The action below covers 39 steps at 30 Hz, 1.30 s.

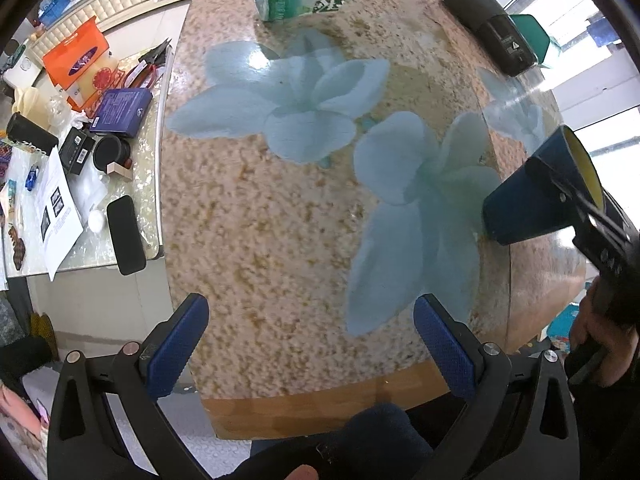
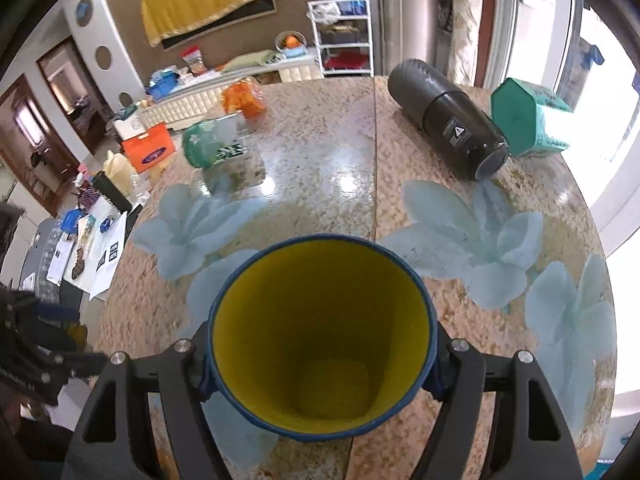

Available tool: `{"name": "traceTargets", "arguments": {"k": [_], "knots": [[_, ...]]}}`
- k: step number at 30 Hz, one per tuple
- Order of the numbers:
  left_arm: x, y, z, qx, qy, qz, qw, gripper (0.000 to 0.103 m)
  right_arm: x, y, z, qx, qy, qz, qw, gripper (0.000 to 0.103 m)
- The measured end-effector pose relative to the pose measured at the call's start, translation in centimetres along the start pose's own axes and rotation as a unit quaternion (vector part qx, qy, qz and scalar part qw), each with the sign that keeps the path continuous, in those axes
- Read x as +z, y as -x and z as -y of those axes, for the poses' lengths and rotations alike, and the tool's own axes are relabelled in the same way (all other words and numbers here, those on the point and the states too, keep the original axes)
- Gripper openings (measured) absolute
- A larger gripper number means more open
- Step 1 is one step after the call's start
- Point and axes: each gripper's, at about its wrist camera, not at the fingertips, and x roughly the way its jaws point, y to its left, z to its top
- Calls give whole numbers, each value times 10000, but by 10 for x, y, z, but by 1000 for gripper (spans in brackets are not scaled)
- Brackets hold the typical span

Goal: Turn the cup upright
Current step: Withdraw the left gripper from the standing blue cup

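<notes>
Right gripper (image 2: pixel 320 364) clamped on blue cup (image 2: pixel 320 340) (yellow inside only from right wrist), left gripper (image 1: pixel 310 344) wide open, empty, bottom of frame.

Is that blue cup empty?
Empty: the right wrist view looks straight into the blue cup, showing only bare yellow walls and bottom.

Bright window (image 2: pixel 608 128) light, glare on table (image 2: pixel 320 168), fisheye-warped edges.

Both grippers are black plastic with silver screws; the left gripper (image 1: pixel 311 346) carries blue textured pads (image 1: pixel 444 346).
</notes>
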Motion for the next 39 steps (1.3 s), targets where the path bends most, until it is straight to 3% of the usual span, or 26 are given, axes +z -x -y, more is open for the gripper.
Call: {"name": "traceTargets", "arguments": {"k": [13, 21, 24, 26, 29, 33, 39], "knots": [[-15, -5, 12, 117, -42, -176, 9998, 103, -23, 8, 3, 90, 2, 395, 9992, 73], [-20, -5, 8, 178, -15, -221, 9996, 103, -20, 4, -1, 111, 23, 355, 9993, 74], [-20, -4, 6, 241, -16, -199, 9995, 103, -18, 7, -3, 109, 53, 426, 9990, 86], [-19, -2, 4, 238, 1, -139, 9996, 103, -17, 10, -4, 127, 67, 522, 9985, 98], [-16, 5, 3, 241, 22, 42, 9997, 103, -11, 15, -6, 161, 108, 595, 9980, 102], [-8, 19, 1, 297, 89, 367, 9988, 103, -4, 21, -4, 121, 90, 569, 9983, 102], [9, 49, 2, 64, 142, 884, 9960, 103, 12, 54, -3, 99, 115, 861, 9962, 102]]}}
